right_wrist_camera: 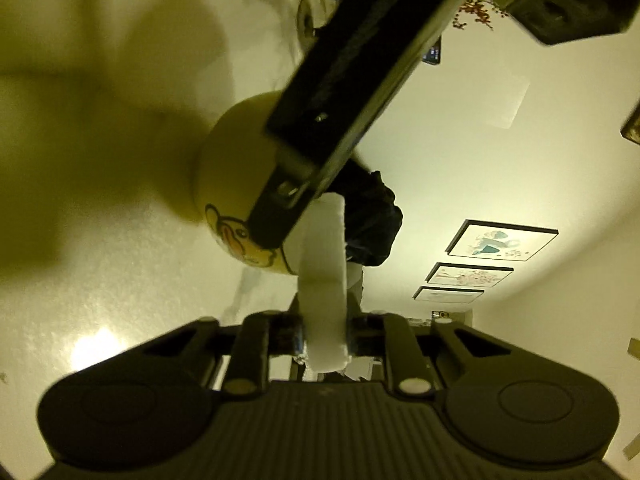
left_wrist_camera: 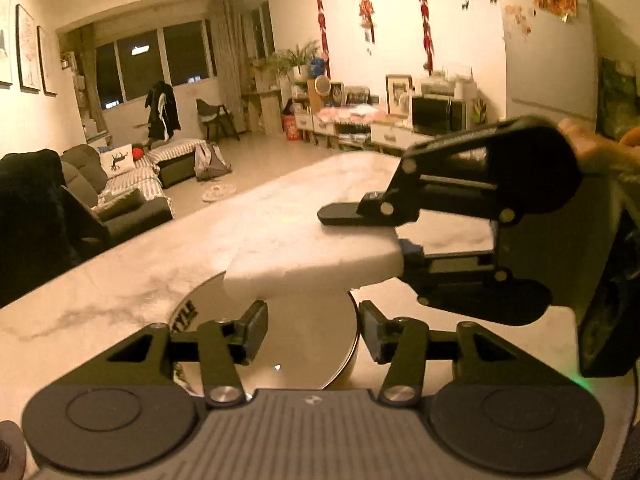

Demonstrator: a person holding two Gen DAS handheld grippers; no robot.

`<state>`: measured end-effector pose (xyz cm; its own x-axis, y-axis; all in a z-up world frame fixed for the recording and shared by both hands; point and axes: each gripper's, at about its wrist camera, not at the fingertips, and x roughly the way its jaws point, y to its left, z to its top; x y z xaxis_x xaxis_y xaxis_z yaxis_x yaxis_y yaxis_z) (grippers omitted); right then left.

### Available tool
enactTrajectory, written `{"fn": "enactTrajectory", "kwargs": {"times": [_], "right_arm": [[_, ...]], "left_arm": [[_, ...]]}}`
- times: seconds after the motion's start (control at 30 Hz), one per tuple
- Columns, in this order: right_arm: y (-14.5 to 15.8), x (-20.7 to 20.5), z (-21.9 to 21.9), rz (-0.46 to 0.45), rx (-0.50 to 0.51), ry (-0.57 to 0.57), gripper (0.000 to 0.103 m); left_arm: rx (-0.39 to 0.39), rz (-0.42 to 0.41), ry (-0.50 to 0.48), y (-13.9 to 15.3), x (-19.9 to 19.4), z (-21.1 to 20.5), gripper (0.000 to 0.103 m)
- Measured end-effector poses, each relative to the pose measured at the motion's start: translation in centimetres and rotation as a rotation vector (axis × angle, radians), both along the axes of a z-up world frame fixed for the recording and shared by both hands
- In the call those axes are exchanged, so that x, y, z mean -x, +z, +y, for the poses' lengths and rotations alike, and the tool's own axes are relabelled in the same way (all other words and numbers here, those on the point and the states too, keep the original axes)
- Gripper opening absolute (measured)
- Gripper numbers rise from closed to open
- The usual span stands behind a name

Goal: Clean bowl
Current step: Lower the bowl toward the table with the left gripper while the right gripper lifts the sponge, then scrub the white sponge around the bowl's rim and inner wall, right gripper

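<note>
In the left wrist view a shiny metal bowl point(left_wrist_camera: 280, 336) sits on the marble table point(left_wrist_camera: 120, 292) between the fingers of my left gripper point(left_wrist_camera: 314, 334), which stands open around it. My right gripper point(left_wrist_camera: 404, 240) comes in from the right, shut on a white sponge point(left_wrist_camera: 316, 268) that lies over the bowl's far rim. In the right wrist view the right gripper point(right_wrist_camera: 324, 336) pinches the white sponge point(right_wrist_camera: 322, 280). The bowl's yellow outside point(right_wrist_camera: 228, 176) bears a cartoon print. The left gripper's finger point(right_wrist_camera: 328, 120) crosses in front of it.
The marble table runs back to its far edge point(left_wrist_camera: 280, 184). Beyond it is a living room with a sofa point(left_wrist_camera: 112, 192) and a sideboard point(left_wrist_camera: 380, 128). A hand point(left_wrist_camera: 600, 148) holds the right gripper. A phone point(right_wrist_camera: 434, 54) lies on the table.
</note>
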<state>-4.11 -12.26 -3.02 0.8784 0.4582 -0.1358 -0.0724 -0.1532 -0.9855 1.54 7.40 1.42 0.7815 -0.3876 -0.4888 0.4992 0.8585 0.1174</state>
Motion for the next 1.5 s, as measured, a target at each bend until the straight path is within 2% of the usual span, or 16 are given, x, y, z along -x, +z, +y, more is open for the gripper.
{"fn": "enactTrajectory", "kwargs": {"times": [0.1, 0.2, 0.33, 0.43, 0.6, 0.67, 0.73, 1.0, 1.17, 1.27, 1.5], "right_arm": [[-0.2, 0.2, 0.5, -0.040, 0.026, -0.036, 0.017], [-0.6, 0.6, 0.9, -0.075, 0.044, -0.070, 0.017], [-1.5, 1.4, 1.5, -0.083, 0.086, -0.106, 0.017], [-2.2, 1.2, 2.2, -0.078, 0.117, -0.132, 0.017], [-2.1, 0.0, 3.1, -0.064, 0.156, -0.131, 0.017], [-1.8, -0.5, 3.2, -0.068, 0.180, -0.104, 0.017], [-1.6, -0.7, 2.9, -0.071, 0.208, -0.088, 0.017], [-1.5, -1.1, 3.5, -0.078, 0.270, -0.018, 0.017], [-1.3, -1.9, 4.1, -0.075, 0.291, -0.018, 0.018], [-1.1, -2.1, 3.9, -0.067, 0.289, -0.022, 0.018], [-1.2, -1.2, 2.1, -0.053, 0.309, -0.039, 0.019]], "left_arm": [[0.039, -0.044, 0.040, 1.0, 1.3, 1.1, 0.057], [0.078, -0.074, 0.136, 1.8, 2.3, 2.7, 0.059], [0.158, -0.008, 0.289, 1.9, 0.7, 5.1, 0.059], [0.171, 0.029, 0.334, 1.1, -0.5, 5.4, 0.059], [0.271, 0.098, 0.343, -0.5, -1.9, 5.8, 0.039], [0.320, 0.106, 0.368, -1.1, -1.9, 6.3, 0.039], [0.337, 0.105, 0.381, -1.3, -2.1, 6.6, 0.039], [0.365, 0.086, 0.403, -2.3, -1.5, 7.0, 0.040], [0.373, 0.082, 0.398, -2.7, -1.4, 7.0, 0.040], [0.382, 0.080, 0.387, -3.1, -1.4, 7.1, 0.040], [0.464, 0.112, 0.279, -4.2, -2.1, 8.5, 0.041]]}}
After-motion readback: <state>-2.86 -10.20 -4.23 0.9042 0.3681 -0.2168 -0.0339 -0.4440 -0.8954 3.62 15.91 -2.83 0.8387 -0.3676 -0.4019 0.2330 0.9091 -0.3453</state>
